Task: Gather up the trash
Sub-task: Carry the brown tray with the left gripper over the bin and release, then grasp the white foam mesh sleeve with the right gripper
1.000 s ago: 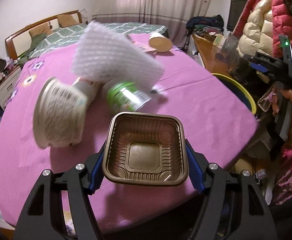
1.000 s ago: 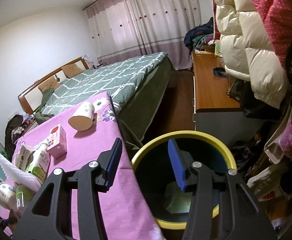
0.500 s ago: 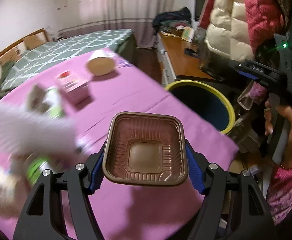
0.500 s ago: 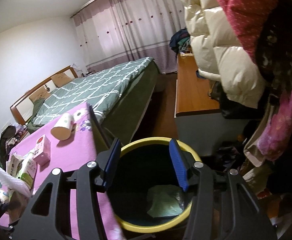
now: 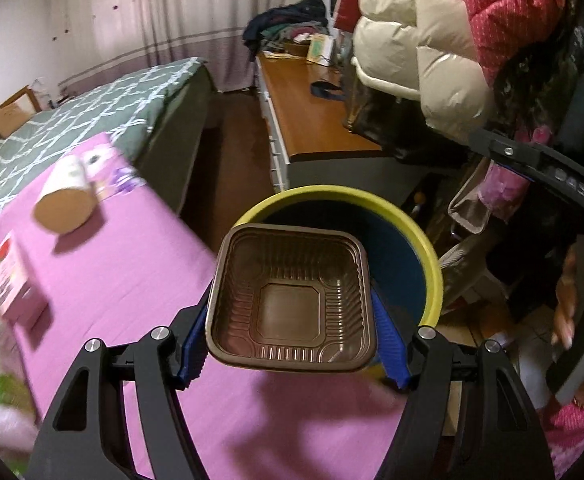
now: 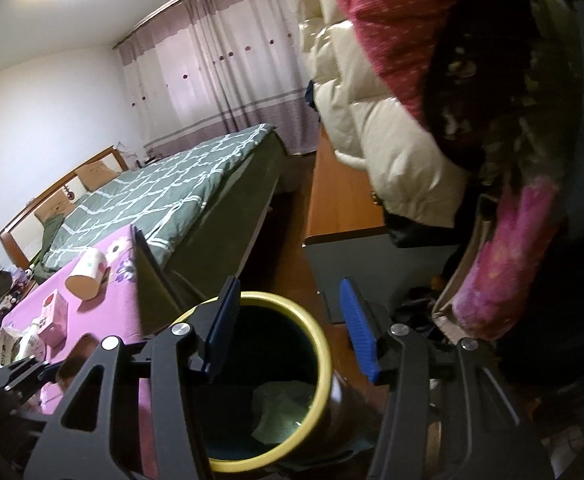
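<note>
Brown ribbed plastic tray [image 5: 292,300], open side facing camera, before yellow-rimmed bin [image 5: 428,248]

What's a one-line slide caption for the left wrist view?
Left gripper clamps a brown plastic tray by the yellow-rimmed trash bin, at the edge of the pink-covered table.

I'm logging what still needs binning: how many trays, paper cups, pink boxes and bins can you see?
Brown tray: 1
Paper cup: 1
Pink box: 1
Yellow-rimmed bin: 1
Total: 4

Empty right gripper [image 6: 287,330] above yellow-rimmed bin [image 6: 324,364], perhaps holding paper.
</note>
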### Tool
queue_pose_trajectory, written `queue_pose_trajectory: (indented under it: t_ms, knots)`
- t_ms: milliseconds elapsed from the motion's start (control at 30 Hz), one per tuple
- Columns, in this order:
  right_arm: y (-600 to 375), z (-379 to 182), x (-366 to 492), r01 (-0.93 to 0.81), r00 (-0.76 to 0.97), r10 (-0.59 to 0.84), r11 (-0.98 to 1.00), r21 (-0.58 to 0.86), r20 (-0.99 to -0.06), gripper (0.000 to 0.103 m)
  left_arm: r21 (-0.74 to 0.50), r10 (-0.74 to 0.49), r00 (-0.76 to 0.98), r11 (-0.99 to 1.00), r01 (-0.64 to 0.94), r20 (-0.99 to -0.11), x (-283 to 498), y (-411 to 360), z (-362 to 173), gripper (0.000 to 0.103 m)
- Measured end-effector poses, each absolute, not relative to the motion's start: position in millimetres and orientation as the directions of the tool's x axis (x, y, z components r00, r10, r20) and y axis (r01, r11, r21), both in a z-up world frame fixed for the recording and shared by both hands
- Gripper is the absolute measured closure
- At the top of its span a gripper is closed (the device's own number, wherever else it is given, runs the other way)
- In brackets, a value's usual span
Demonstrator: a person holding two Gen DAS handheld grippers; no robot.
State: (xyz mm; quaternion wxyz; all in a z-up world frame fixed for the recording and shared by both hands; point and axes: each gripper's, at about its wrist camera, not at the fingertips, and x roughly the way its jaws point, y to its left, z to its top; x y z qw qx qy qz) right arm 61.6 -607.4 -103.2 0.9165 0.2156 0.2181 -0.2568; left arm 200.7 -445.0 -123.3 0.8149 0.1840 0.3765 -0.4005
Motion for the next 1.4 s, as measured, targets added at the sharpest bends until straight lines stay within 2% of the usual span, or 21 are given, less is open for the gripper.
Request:
queue_pose_trajectory:
  t_ms: [167,233,267,433,567,733,867,1067,1200,1400]
  knots:
    - [-616.0,-104.1,55.6,0.588,0.758,-0.4,0.761,0.274,-0.516,0.049,-0.008,-0.501,0.359,0.591,0.807,-0.788,209.5,-485.8,-138.6,0.033]
    - [-618.9,-104.8,54.7,0.593,0.754,-0.401,0.756,0.277,-0.52,0.049,-0.014,-0.492,0.35,0.595,0.803,-0.797,214.1,-492.7,-144.6,0.025]
    - [-619.4,-104.9,54.9,0.593,0.754,-0.401,0.756,0.277,-0.521,0.049,-0.017,-0.49,0.35,0.6,0.8,-0.798,215.6,-494.1,-146.3,0.014]
    - [-614.0,-104.9,60.0,0.586,0.754,-0.394,0.765,0.267,-0.525,0.048,-0.04,-0.506,0.392,0.649,0.76,-0.768,216.5,-472.0,-130.1,0.013]
    - [-601.9,-110.0,72.6,0.559,0.763,-0.36,0.785,0.267,-0.537,0.048,-0.023,-0.511,0.489,0.707,0.706,-0.707,206.2,-423.7,-100.1,0.011]
    - [-563.7,-115.4,99.9,0.478,0.781,-0.277,0.842,0.25,-0.56,0.048,-0.06,-0.485,0.597,0.805,0.59,-0.639,195.5,-326.2,-63.5,0.009]
    - [-518.2,-111.7,121.5,0.377,0.804,-0.192,0.896,0.234,-0.562,0.048,-0.033,-0.385,0.723,0.893,0.449,-0.574,184.1,-243.7,-36.3,0.008]
    - [-420.8,-106.7,150.5,0.121,0.826,0.036,0.963,0.24,-0.562,0.047,0.051,-0.145,0.862,0.98,0.193,-0.485,158.7,-130.3,-12.5,0.006]
    - [-341.1,-98.5,163.8,-0.078,0.81,0.182,0.976,0.205,-0.558,0.048,0.027,-0.046,0.873,0.997,0.068,-0.486,152.9,-65.8,-20.3,0.006]
    - [-264.4,-77.1,176.1,-0.262,0.802,0.282,0.958,0.114,-0.526,0.048,-0.046,0.023,0.841,0.997,-0.057,-0.54,160.9,11.7,-56.2,0.006]
